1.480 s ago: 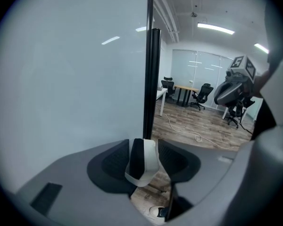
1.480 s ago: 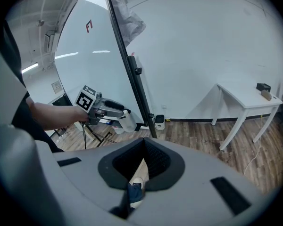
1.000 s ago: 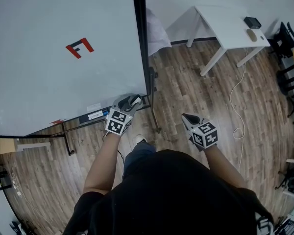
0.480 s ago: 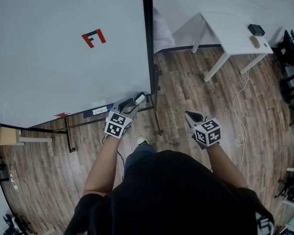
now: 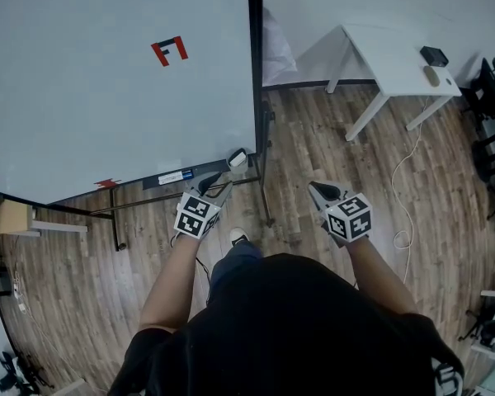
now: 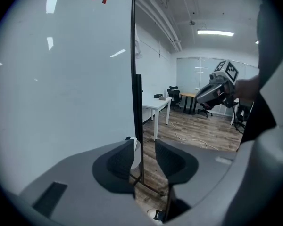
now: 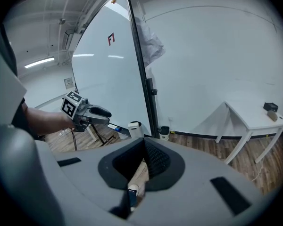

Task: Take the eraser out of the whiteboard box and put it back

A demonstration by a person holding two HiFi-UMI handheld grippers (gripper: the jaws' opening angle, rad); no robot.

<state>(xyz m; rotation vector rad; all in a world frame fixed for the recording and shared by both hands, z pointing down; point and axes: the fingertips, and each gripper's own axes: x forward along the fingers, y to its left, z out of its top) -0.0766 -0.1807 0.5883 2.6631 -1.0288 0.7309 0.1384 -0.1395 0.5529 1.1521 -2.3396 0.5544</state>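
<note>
A small white box (image 5: 237, 157) with a dark eraser showing at its top sits at the right end of the whiteboard's tray (image 5: 169, 176), beside the board's black edge (image 5: 254, 73). My left gripper (image 5: 218, 181) hangs just short of the box, open and empty. In the left gripper view the left gripper (image 6: 145, 149) frames the board's edge, and the box (image 6: 132, 147) peeks past one jaw. My right gripper (image 5: 318, 190) hovers over the floor to the right, jaws together, holding nothing. The right gripper view shows the box (image 7: 134, 128) and the left gripper (image 7: 93, 112).
The whiteboard (image 5: 107, 81) stands on a black frame with legs (image 5: 115, 233) on the wooden floor. A white table (image 5: 396, 60) with small items stands at the back right, and a cable (image 5: 400, 188) runs over the floor. Office chairs (image 5: 487, 73) are at the far right.
The left gripper was up against the box one second ago; it has since drawn back toward me with nothing in it. The right gripper has barely moved.
</note>
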